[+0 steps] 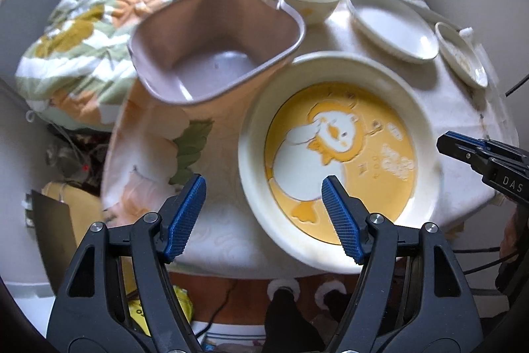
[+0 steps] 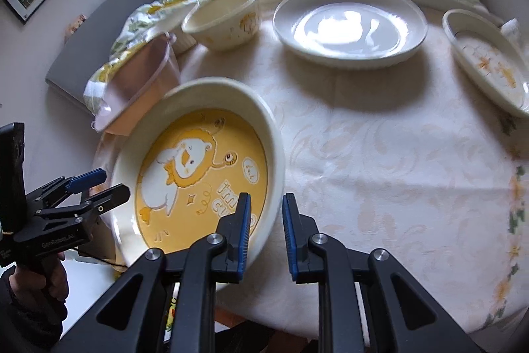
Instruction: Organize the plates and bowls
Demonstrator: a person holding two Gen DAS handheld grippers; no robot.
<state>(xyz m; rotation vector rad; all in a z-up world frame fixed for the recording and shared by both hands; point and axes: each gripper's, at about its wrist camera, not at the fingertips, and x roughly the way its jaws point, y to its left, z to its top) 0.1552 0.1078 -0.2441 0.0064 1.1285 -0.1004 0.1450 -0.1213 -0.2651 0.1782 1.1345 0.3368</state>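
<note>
The right tongs (image 2: 266, 234) straddle the duck plate's (image 2: 201, 167) near rim, jaws not yet clamped. The left tongs (image 1: 263, 204) hang wide open over its opposite edge, holding nothing. Close squarely on the rim, then lift level.

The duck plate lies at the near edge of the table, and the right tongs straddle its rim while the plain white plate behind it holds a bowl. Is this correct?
One detail is wrong: the plain white plate holds nothing; the bowl stands beside it on the tablecloth, as the right wrist view shows. The duck plate does lie at the near edge, and the right tongs do straddle its rim.
</note>
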